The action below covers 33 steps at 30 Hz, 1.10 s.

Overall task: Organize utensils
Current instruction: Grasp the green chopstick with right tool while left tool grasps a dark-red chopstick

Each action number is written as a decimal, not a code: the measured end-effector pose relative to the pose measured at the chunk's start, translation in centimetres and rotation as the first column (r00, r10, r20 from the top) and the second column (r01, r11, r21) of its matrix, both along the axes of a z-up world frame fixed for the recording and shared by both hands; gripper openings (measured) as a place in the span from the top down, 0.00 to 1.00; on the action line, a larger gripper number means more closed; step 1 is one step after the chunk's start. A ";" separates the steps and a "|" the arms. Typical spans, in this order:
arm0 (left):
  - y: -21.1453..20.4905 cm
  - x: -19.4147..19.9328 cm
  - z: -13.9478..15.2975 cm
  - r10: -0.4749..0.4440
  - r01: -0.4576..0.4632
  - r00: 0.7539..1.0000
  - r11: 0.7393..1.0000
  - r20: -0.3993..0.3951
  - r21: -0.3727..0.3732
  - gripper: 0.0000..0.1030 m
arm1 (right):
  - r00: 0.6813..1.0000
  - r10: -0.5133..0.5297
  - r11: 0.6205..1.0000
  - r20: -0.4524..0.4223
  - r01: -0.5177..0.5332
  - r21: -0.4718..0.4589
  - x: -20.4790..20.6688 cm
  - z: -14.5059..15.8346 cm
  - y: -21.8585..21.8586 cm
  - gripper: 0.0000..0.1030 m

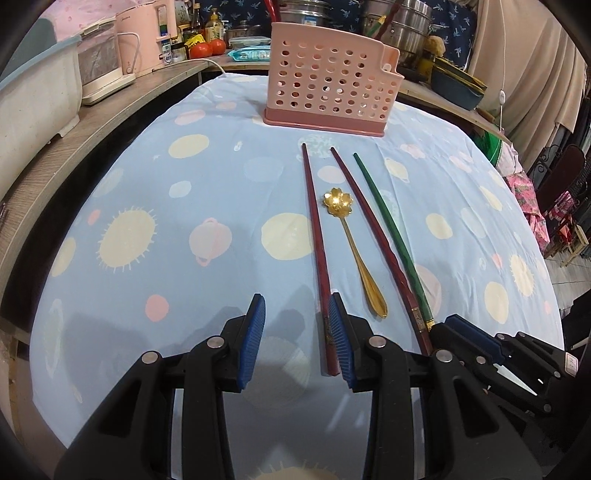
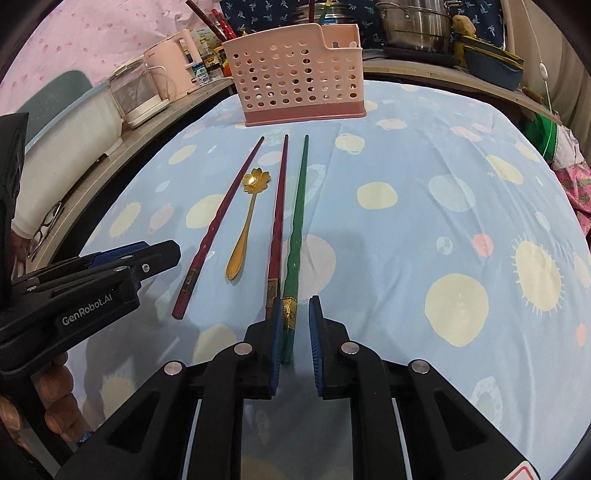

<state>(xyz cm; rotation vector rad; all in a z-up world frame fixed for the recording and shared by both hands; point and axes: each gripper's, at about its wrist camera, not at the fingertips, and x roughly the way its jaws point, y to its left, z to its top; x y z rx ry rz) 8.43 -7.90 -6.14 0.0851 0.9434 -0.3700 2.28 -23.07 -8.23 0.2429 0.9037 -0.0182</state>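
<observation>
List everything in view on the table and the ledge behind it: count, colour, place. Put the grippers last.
utensil caddy: 1, pink, perforated, upright at far end of the table.
red chopsticks: 2, dark red, flat on the cloth, either side of the spoon.
green chopstick: 1, green, right of the red ones.
flower spoon: 1, gold, between the red chopsticks, bowl toward the caddy.
tablecloth: 1, light blue with cream and pink spots.
kettle: 1, pink, left ledge.
tomatoes: 2, red, back ledge.
steel pots: several, silver, back right.
eyeglasses: 1, dark, left ledge.
left gripper: black, blue pads, open, empty.
right gripper: same, open, green chopstick's end between the pads.
</observation>
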 end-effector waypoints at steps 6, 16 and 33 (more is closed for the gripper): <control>-0.3 -0.4 -0.4 -0.014 0.014 1.000 1.000 -0.009 0.002 0.67 | 1.000 0.003 1.000 -0.013 -0.003 0.002 -0.1 -0.5 0.1 0.89; -0.7 -0.7 -1.7 -0.033 0.034 0.998 0.999 -0.050 0.009 0.67 | 1.000 -0.003 1.000 -0.011 0.003 0.015 -0.2 -0.6 -0.2 0.93; -0.7 -1.0 -1.9 -0.051 0.051 0.998 0.999 -0.047 0.004 0.93 | 1.000 -0.003 1.000 -0.011 0.003 0.018 -0.2 -0.7 -0.2 0.93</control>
